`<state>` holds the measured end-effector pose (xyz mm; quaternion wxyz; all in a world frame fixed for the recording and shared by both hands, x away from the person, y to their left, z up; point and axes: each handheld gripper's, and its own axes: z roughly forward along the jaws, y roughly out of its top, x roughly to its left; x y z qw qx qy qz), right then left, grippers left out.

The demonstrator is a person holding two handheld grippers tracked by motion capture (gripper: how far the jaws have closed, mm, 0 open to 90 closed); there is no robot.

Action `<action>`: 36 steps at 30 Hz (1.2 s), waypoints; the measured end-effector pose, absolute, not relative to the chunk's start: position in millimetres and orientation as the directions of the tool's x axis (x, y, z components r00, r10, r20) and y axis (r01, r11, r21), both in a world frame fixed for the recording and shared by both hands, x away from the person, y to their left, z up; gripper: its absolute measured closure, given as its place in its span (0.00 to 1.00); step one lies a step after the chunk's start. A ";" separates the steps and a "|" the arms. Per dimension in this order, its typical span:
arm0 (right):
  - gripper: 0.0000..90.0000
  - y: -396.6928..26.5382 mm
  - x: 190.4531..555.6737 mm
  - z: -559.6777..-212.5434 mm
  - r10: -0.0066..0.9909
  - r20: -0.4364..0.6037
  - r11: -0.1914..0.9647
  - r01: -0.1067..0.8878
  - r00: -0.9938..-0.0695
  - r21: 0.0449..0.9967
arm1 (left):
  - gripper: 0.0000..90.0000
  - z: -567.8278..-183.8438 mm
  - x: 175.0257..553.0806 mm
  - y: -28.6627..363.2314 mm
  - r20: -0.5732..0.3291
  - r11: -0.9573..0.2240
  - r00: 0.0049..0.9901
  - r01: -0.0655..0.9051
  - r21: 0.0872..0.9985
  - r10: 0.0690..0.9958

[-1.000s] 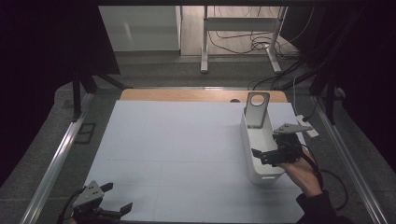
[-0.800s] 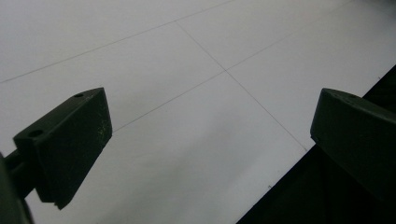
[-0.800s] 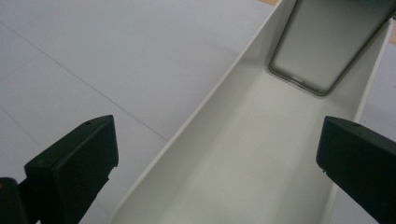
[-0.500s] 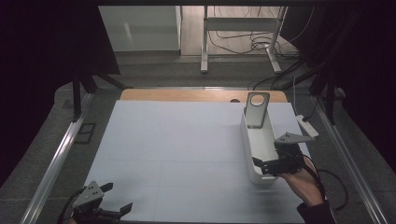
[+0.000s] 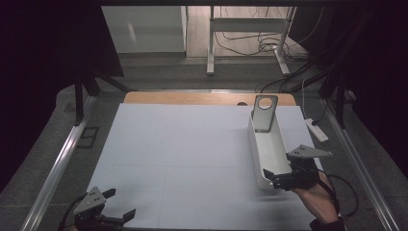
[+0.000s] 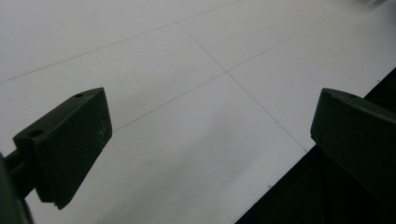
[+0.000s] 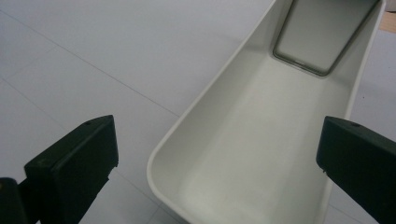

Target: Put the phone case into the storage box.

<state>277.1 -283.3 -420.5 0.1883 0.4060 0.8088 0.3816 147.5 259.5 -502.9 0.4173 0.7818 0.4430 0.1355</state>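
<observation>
A long, narrow white tray (image 5: 270, 147) lies on the right side of the white table (image 5: 183, 149), and it is empty. A grey upright plate with a round hole (image 5: 264, 111) stands at its far end. My right gripper (image 5: 275, 179) is open at the tray's near end. In the right gripper view the rounded near end of the tray (image 7: 261, 140) sits between the wide-spread jaws of my right gripper (image 7: 215, 154), apart from both. My left gripper (image 5: 121, 203) rests open at the front left corner. In its own view my left gripper (image 6: 210, 121) holds nothing above the bare table (image 6: 177, 60).
A white power strip (image 5: 316, 130) lies just right of the table. A bare wooden strip (image 5: 192, 98) runs along the far edge. Metal rails (image 5: 57, 163) flank both sides. Beyond the table are desk legs and floor cables (image 5: 250, 43).
My right gripper has drawn back toward the person, from beside the tray's middle to its near end. The tray and my left gripper stay where they were.
</observation>
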 end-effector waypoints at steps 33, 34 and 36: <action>0.00 -308.6 220.5 -438.6 0.859 0.017 0.308 0.544 -0.512 0.781 | 0.00 -502.7 146.5 259.6 -0.158 -0.258 0.569 0.581 0.772 0.807; 0.00 -309.0 219.1 -439.6 0.859 0.020 0.307 0.546 -0.512 0.780 | 0.00 -502.8 146.5 259.4 -0.159 -0.258 0.569 0.581 0.772 0.807; 0.00 -309.6 217.6 -440.8 0.860 0.020 0.307 0.549 -0.510 0.778 | 0.00 -502.7 146.5 259.4 -0.158 -0.258 0.569 0.581 0.772 0.807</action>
